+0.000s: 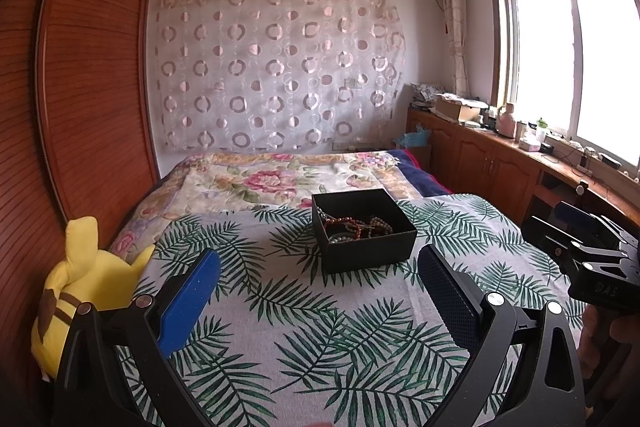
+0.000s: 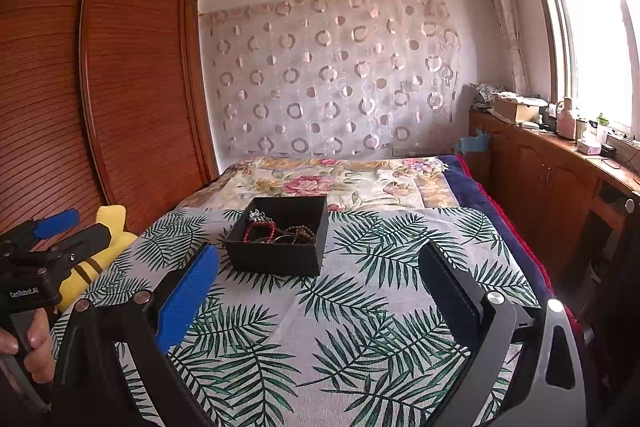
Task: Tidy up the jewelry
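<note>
Left gripper (image 1: 320, 291) and right gripper (image 2: 320, 287) gaping (both empty), level, facing black box (image 1: 362, 227)

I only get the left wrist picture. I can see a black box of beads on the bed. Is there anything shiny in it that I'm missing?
Observer: Yes. In the right wrist view, a silvery chain lies in the far left corner of the black box.
Operator: What is holding up the gripper I'm looking through?
Observer: A hand is wrapped around the handle under the left gripper.
Operator: Is there any writing on it?
Observer: Yes, there is a white label on its body that seems to read GenRobot.AI.
</note>
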`<move>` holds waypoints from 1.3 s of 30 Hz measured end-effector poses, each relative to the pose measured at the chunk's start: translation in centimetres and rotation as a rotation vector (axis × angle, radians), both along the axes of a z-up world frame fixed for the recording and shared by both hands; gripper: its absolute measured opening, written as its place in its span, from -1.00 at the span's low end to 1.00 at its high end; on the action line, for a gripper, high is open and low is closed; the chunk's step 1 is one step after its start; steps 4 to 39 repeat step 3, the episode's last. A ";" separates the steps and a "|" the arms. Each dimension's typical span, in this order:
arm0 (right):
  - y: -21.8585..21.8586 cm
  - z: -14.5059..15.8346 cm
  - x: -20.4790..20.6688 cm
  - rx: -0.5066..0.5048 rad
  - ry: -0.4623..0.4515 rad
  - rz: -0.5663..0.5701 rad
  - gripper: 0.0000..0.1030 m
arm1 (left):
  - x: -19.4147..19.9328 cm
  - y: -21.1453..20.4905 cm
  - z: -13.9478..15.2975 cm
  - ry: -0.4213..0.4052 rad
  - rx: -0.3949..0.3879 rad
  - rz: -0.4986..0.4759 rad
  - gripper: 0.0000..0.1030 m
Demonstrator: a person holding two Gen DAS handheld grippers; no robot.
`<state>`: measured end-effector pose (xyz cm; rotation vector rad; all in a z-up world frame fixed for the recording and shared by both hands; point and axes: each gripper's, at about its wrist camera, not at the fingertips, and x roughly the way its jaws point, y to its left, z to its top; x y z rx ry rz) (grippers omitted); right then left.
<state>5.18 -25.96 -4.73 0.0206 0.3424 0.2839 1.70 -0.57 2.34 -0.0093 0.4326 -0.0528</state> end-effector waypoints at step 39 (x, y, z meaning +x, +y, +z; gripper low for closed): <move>0.0 0.0 0.0 0.001 -0.001 0.000 0.95 | 0.1 0.0 0.0 -0.001 0.002 0.002 0.85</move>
